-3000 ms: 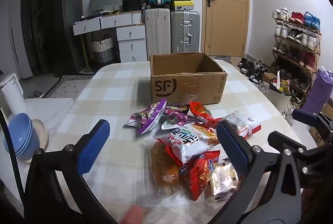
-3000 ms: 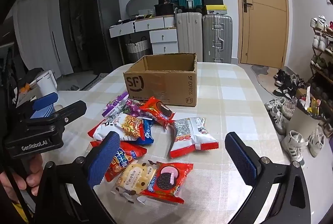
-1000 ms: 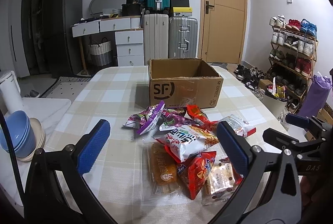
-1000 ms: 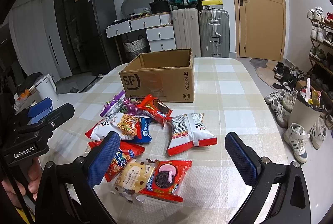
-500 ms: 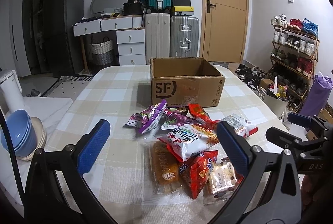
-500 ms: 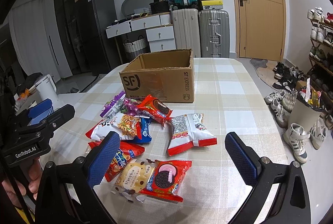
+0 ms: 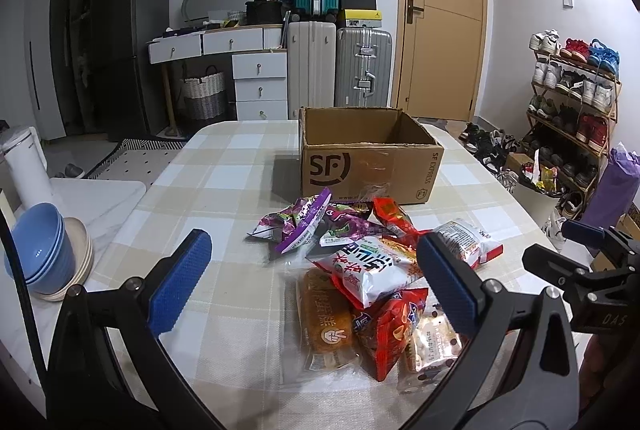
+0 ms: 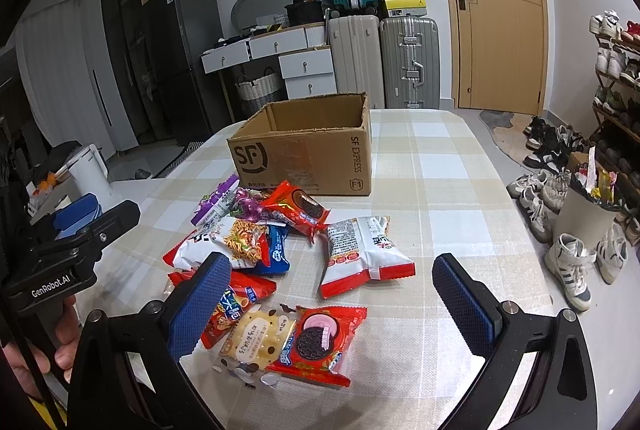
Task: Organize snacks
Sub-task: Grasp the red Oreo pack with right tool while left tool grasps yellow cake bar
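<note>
An open brown SF cardboard box stands upright on the checked table, and its inside looks empty. Several snack packets lie in a loose pile in front of it: a purple packet, a white noodle bag, a clear-wrapped cake, a red Oreo pack, a white-and-red bag. My left gripper is open and empty above the pile's near left side. My right gripper is open and empty above the pile's near right side.
The checked table extends right of the pile. Blue bowls are stacked on a side surface at left, next to a white kettle. Suitcases, drawers, a door and a shoe rack stand beyond the table. A bin stands at right.
Both grippers stay open and empty, and the view has shifted only slightly. The snacks and box have not moved.
</note>
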Available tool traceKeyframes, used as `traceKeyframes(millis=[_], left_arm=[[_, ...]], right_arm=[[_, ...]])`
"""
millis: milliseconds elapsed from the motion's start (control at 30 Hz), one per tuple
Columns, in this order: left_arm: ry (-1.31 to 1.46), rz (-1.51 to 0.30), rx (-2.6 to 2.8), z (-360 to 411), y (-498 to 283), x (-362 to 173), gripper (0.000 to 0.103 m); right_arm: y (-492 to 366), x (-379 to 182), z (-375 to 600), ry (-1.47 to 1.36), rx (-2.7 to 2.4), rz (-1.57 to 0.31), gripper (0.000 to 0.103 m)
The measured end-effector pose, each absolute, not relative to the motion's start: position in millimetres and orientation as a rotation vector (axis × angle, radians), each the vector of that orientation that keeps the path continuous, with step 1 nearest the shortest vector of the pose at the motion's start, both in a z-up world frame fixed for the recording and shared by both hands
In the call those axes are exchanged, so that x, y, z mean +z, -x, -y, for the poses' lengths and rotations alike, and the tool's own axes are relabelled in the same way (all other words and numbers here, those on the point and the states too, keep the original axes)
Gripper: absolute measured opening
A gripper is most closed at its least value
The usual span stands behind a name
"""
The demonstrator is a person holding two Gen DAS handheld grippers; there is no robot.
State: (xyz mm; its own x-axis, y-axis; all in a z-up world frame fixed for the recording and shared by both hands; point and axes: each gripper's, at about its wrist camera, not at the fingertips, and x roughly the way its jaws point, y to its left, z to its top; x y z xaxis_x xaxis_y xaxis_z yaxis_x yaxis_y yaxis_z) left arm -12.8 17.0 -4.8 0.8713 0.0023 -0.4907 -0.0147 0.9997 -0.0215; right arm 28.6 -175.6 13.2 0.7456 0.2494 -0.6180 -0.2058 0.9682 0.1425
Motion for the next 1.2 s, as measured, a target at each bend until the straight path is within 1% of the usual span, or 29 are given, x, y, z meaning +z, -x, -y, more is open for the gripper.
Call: traceKeyframes(millis=[167, 300, 400, 500, 567, 600, 667, 700, 767, 900, 967, 1033, 1100, 1200], left_arm=[[0.028, -0.535, 0.023, -18, 10, -6, 0.102], [0.026, -0.590, 0.062, -23, 3, -13, 0.102], [0.044, -0.660, 0.080, -31, -7, -23, 0.102], [0.084, -0.719, 0.085, -43, -13, -33, 0.102], [0.101, -0.741, 0.089, -48, -17, -38, 0.102], [0.108, -0.752, 0.093, -51, -19, -41, 0.102], [0.112, -0.775, 0.111, -56, -21, -46, 0.102], [0.120, -0.782, 0.114, -59, -22, -48, 0.102], [0.140, -0.801, 0.113, -64, -24, -52, 0.102], [0.166, -0.850, 0.126, -72, -29, -62, 0.102], [0.184, -0.881, 0.118, -74, -33, -68, 0.102], [0.194, -0.902, 0.108, -75, -34, -72, 0.102], [0.195, -0.919, 0.095, -72, -35, -74, 0.102], [0.199, -0.923, 0.078, -68, -34, -76, 0.102]], right_arm=[[-32, 7, 176, -0.070, 0.268, -0.721, 0.103], [-44, -17, 174, -0.046, 0.236, -0.857, 0.103], [-54, -36, 176, -0.089, 0.261, -0.969, 0.103], [-59, -49, 176, -0.075, 0.234, -1.027, 0.102], [-59, -55, 175, -0.082, 0.247, -1.043, 0.100], [-60, -57, 174, -0.073, 0.246, -1.051, 0.098], [-60, -61, 170, -0.052, 0.248, -1.073, 0.090], [-61, -64, 168, -0.045, 0.257, -1.086, 0.082], [-61, -69, 165, -0.031, 0.266, -1.105, 0.081], [-63, -74, 162, -0.033, 0.280, -1.115, 0.075], [-62, -74, 161, -0.035, 0.296, -1.109, 0.067], [-60, -73, 159, -0.045, 0.327, -1.106, 0.052], [-58, -72, 156, -0.040, 0.339, -1.104, 0.051], [-60, -72, 158, -0.063, 0.347, -1.110, 0.045]])
